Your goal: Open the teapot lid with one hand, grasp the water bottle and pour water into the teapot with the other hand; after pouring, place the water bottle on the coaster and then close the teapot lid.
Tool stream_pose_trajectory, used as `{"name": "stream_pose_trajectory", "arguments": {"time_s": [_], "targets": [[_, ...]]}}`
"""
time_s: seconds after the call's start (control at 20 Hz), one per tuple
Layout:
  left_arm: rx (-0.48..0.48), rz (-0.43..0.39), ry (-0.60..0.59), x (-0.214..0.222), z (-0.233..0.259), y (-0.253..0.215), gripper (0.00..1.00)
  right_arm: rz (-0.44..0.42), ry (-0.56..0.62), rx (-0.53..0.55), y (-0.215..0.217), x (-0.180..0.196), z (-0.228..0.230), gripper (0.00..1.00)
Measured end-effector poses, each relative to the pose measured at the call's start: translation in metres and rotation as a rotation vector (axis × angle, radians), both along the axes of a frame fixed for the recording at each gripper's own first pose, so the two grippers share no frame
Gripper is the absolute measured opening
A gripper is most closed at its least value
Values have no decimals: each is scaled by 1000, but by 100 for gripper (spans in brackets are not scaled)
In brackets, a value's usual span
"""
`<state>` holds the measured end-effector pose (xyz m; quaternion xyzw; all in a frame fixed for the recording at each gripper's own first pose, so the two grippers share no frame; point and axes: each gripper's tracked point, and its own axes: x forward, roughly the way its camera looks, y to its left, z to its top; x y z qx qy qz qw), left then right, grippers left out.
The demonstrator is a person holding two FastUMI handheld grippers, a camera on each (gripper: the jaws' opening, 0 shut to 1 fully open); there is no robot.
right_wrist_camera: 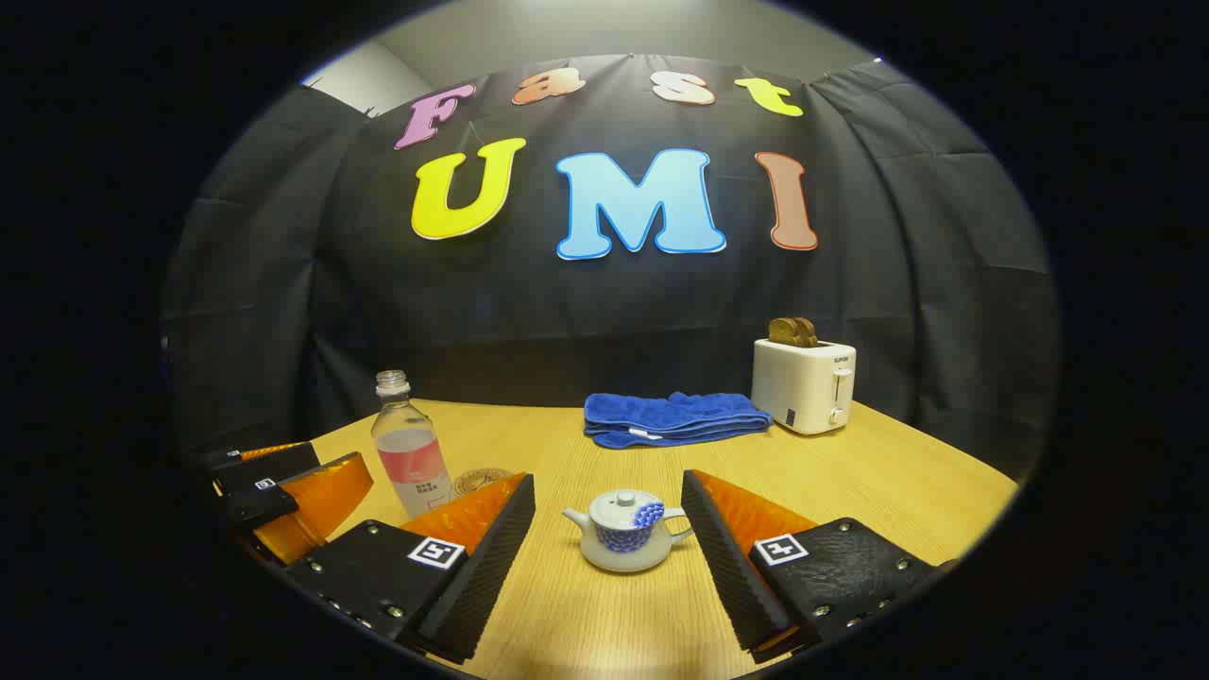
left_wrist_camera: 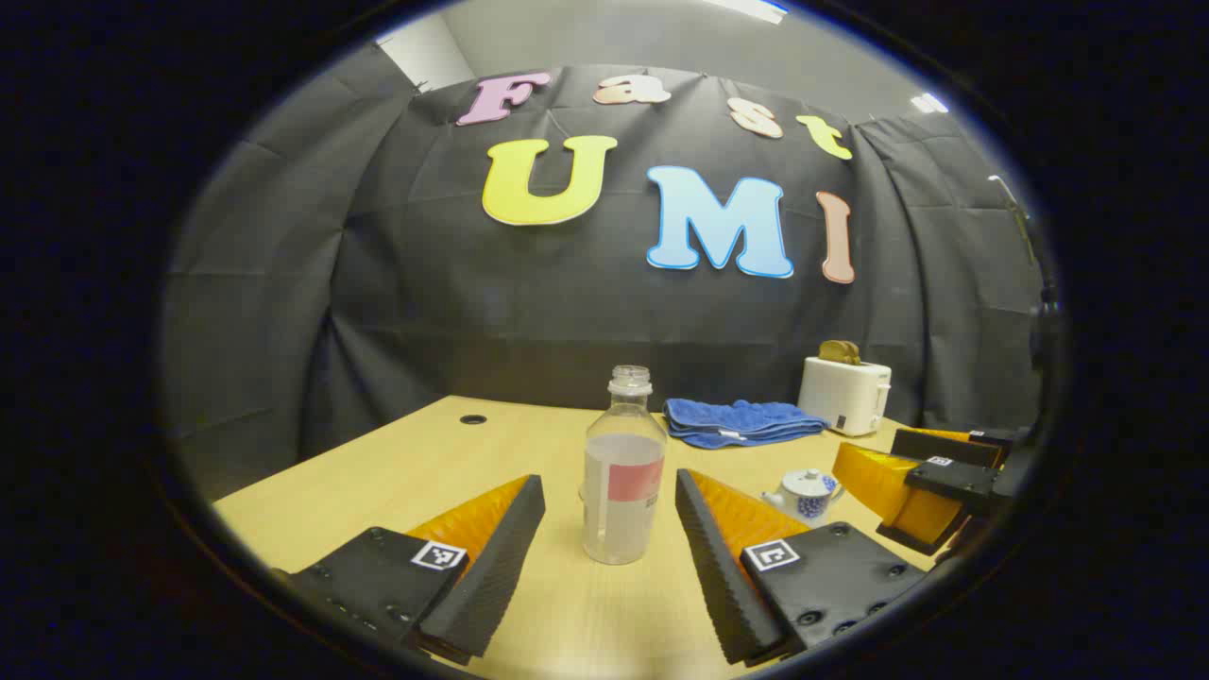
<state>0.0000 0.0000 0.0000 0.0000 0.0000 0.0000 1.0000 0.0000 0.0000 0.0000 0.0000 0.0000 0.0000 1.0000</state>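
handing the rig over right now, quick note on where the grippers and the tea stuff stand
Left gripper: jaws open, the uncapped water bottle standing between them, not yet gripped.
Right gripper: jaws open, lined up on the teapot, not touching it.
Teapot lid is on. The coaster lies on the table just beside the bottle, bare.
Done: nothing beyond the approach.
Left: lift the lid, grasp the bottle, pour, set the bottle on the coaster, close the lid.
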Motion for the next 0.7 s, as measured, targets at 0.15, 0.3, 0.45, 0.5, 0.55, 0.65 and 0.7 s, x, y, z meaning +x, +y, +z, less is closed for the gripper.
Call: {"name": "stream_pose_trajectory", "arguments": {"time_s": [0.15, 0.3, 0.45, 0.5, 0.55, 0.65, 0.7], "targets": [[-9, -3, -3, 0, 2, 0, 92, 2, -3, -3, 1, 0, 0, 96], [-8, 0, -2, 0, -1, 1, 92, 3, -6, -6, 1, 0, 1, 96], [-9, 0, -4, -1, 1, 1, 92, 7, -4, -1, 2, 0, 0, 96], [-8, 1, -4, 0, -1, 2, 92, 8, -3, 1, 2, 0, 0, 96], [-6, 1, -2, -1, 0, 2, 92, 6, 0, 1, 2, 1, -2, 96], [-5, 2, -2, 0, 0, 2, 92, 3, 2, 0, 1, 2, -2, 96], [-5, 3, -3, -1, 0, 3, 92, 3, 2, 1, 1, 2, -2, 96]]}}
